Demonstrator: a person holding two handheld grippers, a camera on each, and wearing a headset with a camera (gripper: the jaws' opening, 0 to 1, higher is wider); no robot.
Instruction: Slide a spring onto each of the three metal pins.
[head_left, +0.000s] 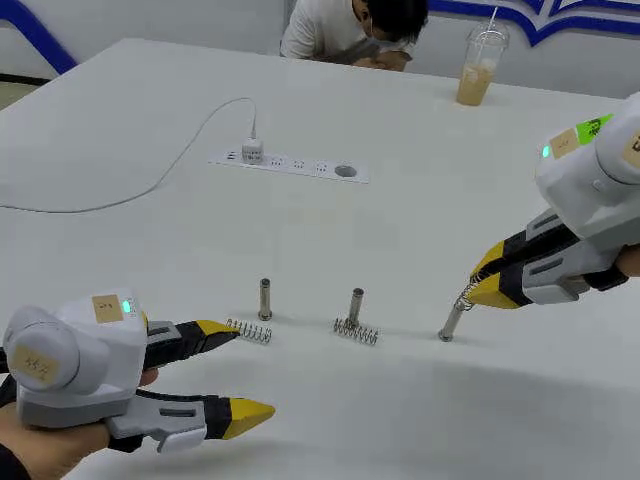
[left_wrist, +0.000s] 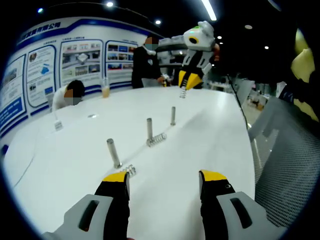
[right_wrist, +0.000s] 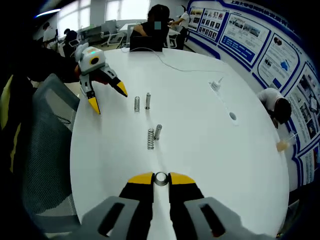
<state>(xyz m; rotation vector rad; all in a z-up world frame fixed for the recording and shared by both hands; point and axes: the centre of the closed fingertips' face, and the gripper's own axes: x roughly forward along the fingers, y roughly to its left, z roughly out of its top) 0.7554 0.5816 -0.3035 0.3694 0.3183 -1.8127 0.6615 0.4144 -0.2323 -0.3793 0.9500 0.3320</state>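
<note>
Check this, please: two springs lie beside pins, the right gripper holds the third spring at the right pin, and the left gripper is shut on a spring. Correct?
No. The left gripper is open and holds nothing: the left gripper view shows its jaws apart, a spring lying on the table before them. The right gripper does hold the third spring.

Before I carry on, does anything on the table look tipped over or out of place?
Nothing stands out. The left spring lies by the left pin, the middle spring by the middle pin; the right tongs hold the third spring at the right pin. All pins stand upright.
</note>
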